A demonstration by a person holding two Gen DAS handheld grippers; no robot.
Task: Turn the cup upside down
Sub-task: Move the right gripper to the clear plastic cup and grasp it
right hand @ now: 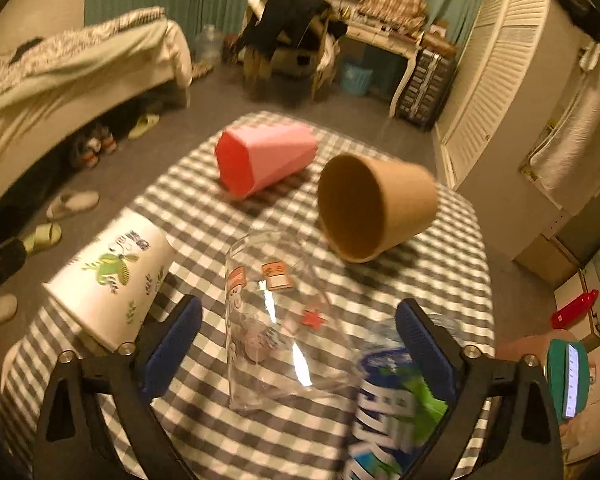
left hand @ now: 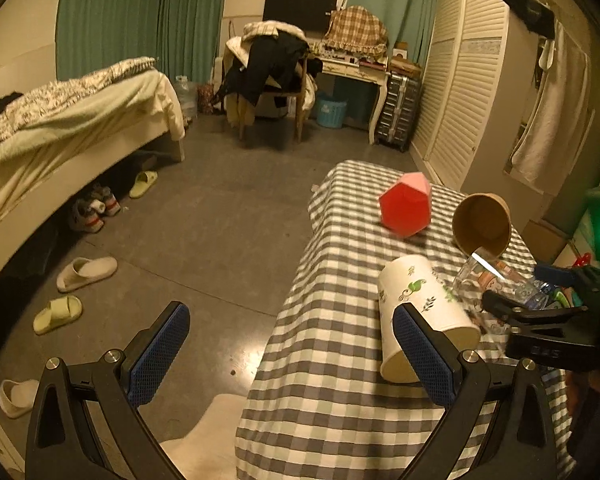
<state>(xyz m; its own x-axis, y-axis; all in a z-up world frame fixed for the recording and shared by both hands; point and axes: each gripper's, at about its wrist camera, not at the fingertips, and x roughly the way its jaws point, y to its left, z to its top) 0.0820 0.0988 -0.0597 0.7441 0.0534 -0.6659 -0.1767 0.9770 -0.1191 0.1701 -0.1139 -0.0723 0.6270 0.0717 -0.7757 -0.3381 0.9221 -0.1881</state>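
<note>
With released fingers, the right gripper [right hand: 298, 350] straddles the clear cup [right hand: 272, 320] lying low-centre on the bench [right hand: 220, 224], presumably to grasp and flip it, while the left gripper [left hand: 290, 344] waits, also released.

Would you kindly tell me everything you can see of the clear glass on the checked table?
The clear glass looks like transparent glass or plastic, printed with small orange labels and a red star. It lies on its side on the checked tablecloth, mouth toward the camera, between the open fingers of the right gripper, apparently ungripped. A white cup lies beside it, a brown cup beyond.
</note>
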